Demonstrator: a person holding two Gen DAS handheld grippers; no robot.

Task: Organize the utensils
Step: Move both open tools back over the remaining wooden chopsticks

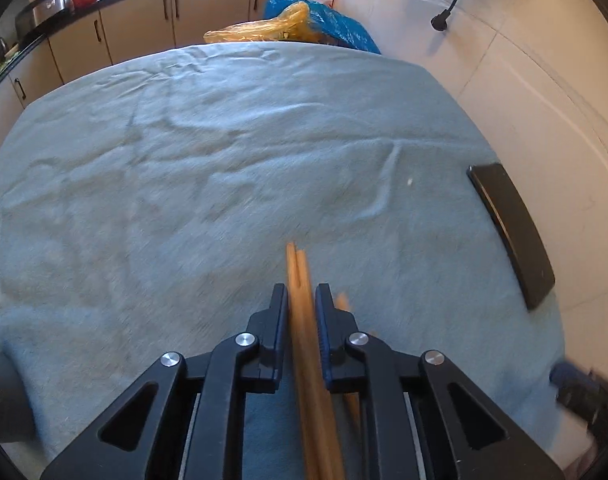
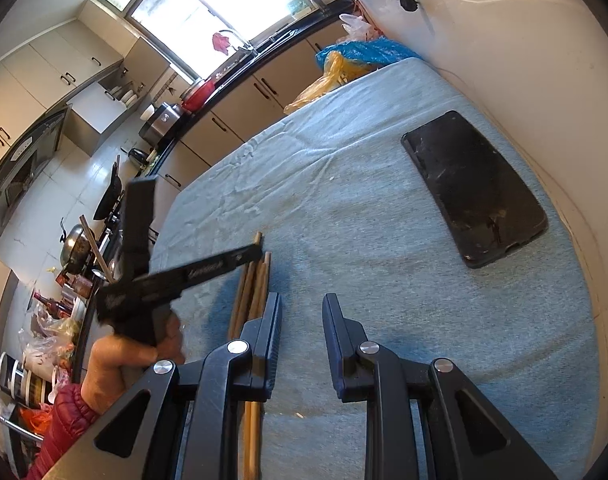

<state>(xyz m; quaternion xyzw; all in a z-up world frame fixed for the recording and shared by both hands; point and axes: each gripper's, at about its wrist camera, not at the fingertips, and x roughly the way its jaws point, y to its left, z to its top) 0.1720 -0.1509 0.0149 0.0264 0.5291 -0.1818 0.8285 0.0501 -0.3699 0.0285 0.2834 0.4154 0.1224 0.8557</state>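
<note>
In the left wrist view my left gripper (image 1: pixel 301 292) is shut on wooden chopsticks (image 1: pixel 302 320) that run between its jaws and stick out over the blue-grey cloth (image 1: pixel 224 160); another chopstick (image 1: pixel 344 304) lies just right of the jaws. In the right wrist view my right gripper (image 2: pixel 302 304) is open and empty above the cloth (image 2: pixel 364 220). The chopsticks (image 2: pixel 252 292) lie just left of its left jaw. The left gripper (image 2: pixel 208 270), blurred, reaches across over their tips, held by a hand in a red sleeve.
A black rectangular tray (image 2: pixel 476 188) lies on the cloth by the right edge, near the white wall; it also shows in the left wrist view (image 1: pixel 512 232). Blue and yellow plastic bags (image 1: pixel 304 24) sit beyond the far edge. Kitchen cabinets (image 1: pixel 144 28) stand behind.
</note>
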